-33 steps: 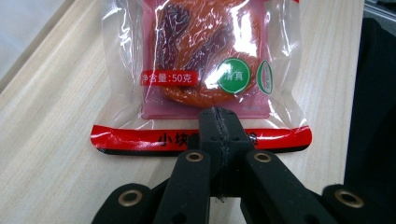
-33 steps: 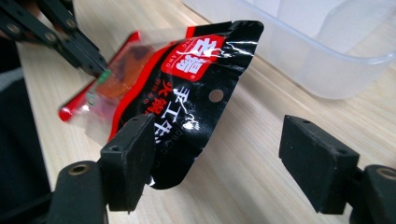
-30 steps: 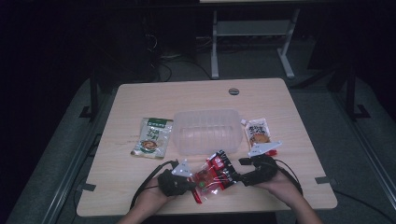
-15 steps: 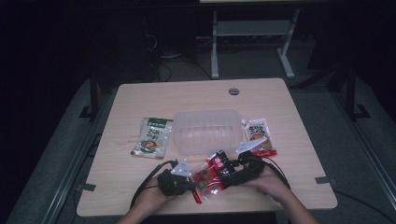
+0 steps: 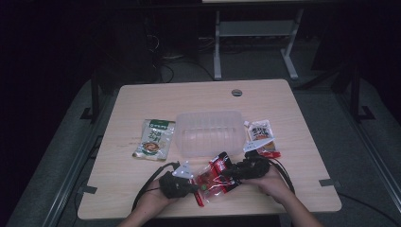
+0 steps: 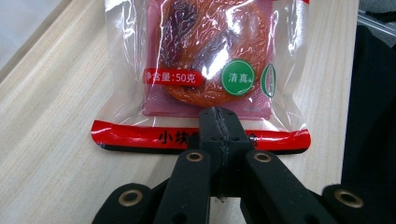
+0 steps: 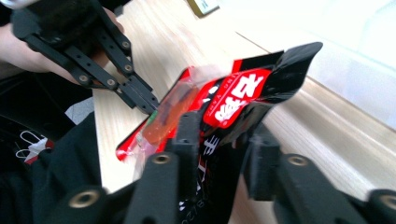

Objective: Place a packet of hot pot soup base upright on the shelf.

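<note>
Left tongs (image 6: pixel 219 135) clamped tight on the red bottom seal of the snack packet (image 6: pixel 210 70), right tongs (image 7: pixel 222 140) just closing around its black top edge, packet lifted off the bench (image 5: pixel 142 189) near the front edge, before a clear tub (image 5: pixel 210 132)

High view looks forward and down on your table (image 5: pixel 302 142) from above, far off. Both gripper views ride close and share the red snack pouch (image 6: pixel 205 70): 12 o'clock in the left's, centre in the right's.
</note>
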`<state>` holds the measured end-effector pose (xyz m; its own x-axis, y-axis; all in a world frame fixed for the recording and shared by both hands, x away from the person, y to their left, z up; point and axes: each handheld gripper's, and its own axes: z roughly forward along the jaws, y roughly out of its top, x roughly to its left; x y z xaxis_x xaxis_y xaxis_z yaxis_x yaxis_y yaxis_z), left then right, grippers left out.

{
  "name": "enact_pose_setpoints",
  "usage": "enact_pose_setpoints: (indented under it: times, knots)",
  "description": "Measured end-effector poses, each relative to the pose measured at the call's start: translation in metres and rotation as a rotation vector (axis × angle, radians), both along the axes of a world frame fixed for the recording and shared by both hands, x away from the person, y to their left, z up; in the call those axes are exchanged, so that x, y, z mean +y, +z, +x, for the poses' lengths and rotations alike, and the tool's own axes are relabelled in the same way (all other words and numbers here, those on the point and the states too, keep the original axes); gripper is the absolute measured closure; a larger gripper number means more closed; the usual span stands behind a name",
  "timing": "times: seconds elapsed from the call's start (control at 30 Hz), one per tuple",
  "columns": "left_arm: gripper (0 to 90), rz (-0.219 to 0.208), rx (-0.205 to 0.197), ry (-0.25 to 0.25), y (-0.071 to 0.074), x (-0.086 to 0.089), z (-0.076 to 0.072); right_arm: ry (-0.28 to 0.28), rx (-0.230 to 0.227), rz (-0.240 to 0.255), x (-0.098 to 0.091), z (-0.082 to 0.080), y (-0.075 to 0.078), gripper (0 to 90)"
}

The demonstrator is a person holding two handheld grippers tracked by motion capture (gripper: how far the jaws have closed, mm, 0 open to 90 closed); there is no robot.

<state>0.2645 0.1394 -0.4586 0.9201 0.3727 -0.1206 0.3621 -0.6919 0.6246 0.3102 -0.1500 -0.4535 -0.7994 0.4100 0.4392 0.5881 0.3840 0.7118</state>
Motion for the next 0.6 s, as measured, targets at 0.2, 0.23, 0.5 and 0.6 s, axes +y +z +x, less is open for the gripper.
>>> enact_pose_setpoints:
  times: [0.2,0.23,0.5,0.6]
  knots:
    - [89.9,0.0,-0.004,-0.003,0.0,0.0,0.0,0.027,-0.038,-0.001,0.003,-0.003,0.004,82.3]
    - [89.9,0.004,-0.004,-0.009,0.0,0.001,0.001,0.027,-0.038,-0.001,0.003,-0.003,0.004,82.3]
    - [89.9,0.0,0.006,-0.007,0.0,0.002,0.001,0.054,-0.062,0.016,0.005,-0.006,0.009,86.9]
    - [89.9,0.003,0.009,-0.012,0.001,0.002,0.002,0.059,-0.052,0.043,0.004,-0.006,0.012,86.4]
